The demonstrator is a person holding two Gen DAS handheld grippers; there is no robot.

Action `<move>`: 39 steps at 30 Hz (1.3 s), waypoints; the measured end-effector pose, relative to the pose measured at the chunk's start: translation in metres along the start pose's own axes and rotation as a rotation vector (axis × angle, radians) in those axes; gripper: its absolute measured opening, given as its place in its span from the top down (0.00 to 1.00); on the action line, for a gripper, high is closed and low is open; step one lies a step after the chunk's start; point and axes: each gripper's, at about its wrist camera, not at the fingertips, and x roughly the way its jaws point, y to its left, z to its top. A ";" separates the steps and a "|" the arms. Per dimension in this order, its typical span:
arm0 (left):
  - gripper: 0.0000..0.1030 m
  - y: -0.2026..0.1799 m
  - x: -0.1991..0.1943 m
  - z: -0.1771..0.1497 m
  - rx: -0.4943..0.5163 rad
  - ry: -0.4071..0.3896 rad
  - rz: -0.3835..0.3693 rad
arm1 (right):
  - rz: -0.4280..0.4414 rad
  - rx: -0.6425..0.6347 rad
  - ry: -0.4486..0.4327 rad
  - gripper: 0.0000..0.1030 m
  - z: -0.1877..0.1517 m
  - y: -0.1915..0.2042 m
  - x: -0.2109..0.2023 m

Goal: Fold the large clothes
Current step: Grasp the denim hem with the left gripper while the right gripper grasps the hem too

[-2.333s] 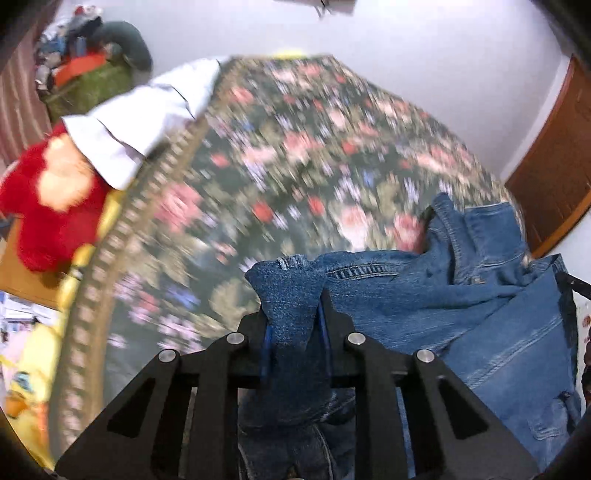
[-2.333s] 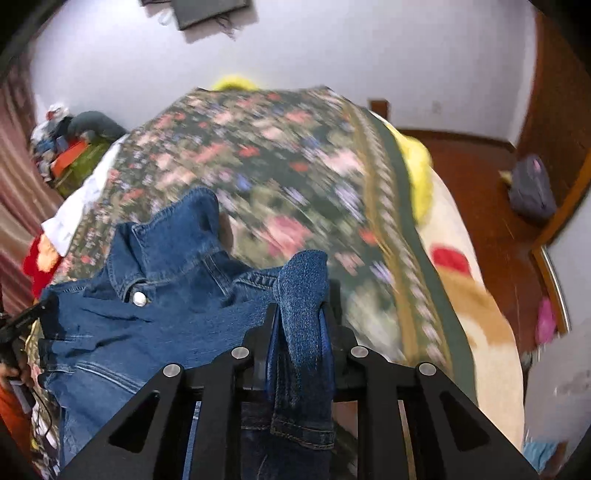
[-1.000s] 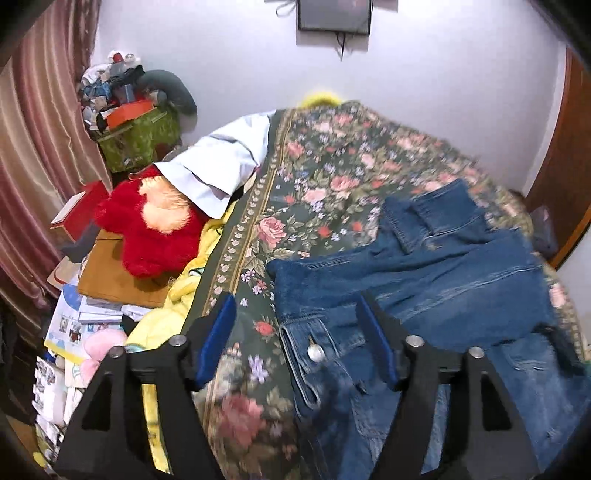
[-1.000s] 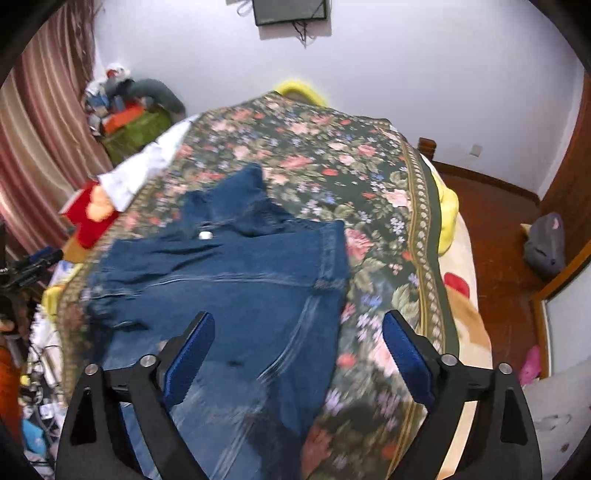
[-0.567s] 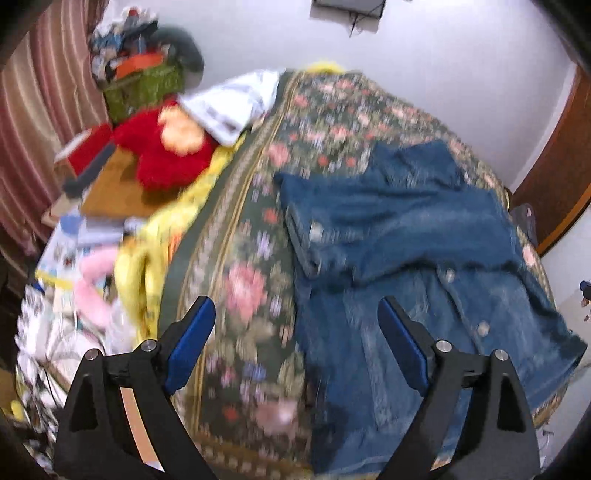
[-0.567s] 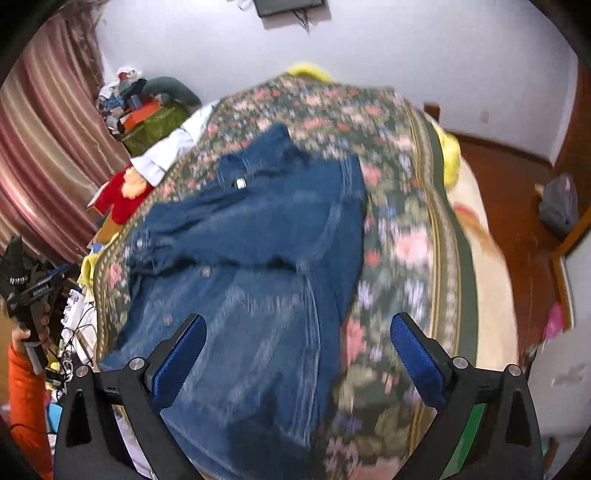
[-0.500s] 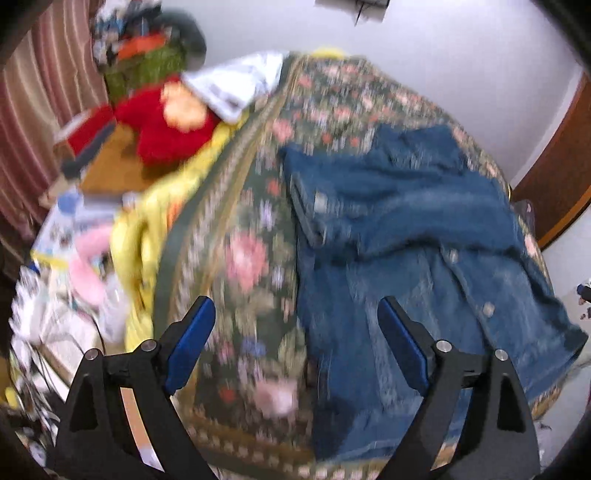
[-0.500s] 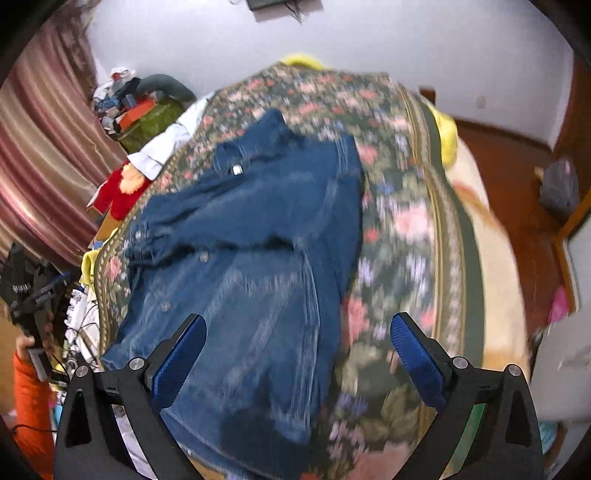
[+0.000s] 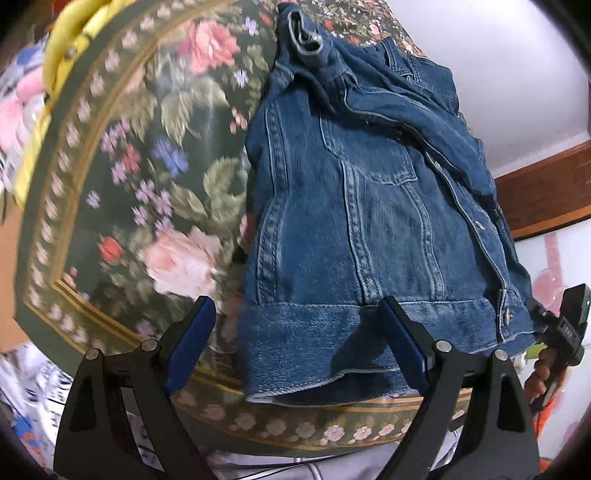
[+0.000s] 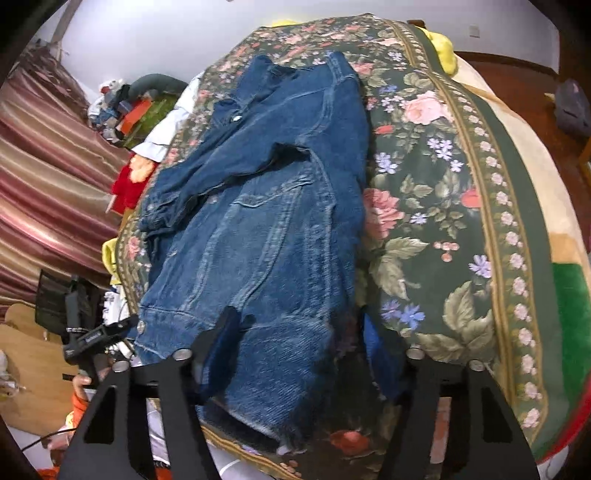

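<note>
wall [image 10: 155,33]: pale | curtain [image 10: 44,184]: striped | floor [image 10: 517,85]: reddish wood

Even indoor light, fisheye-bent edges, motion blur, perhaps soft shadows

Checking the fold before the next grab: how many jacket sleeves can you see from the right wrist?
1: a sleeve lies folded across the denim jacket chest, its cuff at the jacket's left edge in the picture. The other may be hidden.

Floral bedspread [image 10: 443,206] covers bed; denim jacket [image 10: 266,221] lies on it.
</note>
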 end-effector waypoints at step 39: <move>0.85 -0.093 -0.048 0.230 0.084 -0.448 0.039 | -0.082 -0.089 -0.388 0.88 0.244 0.054 0.030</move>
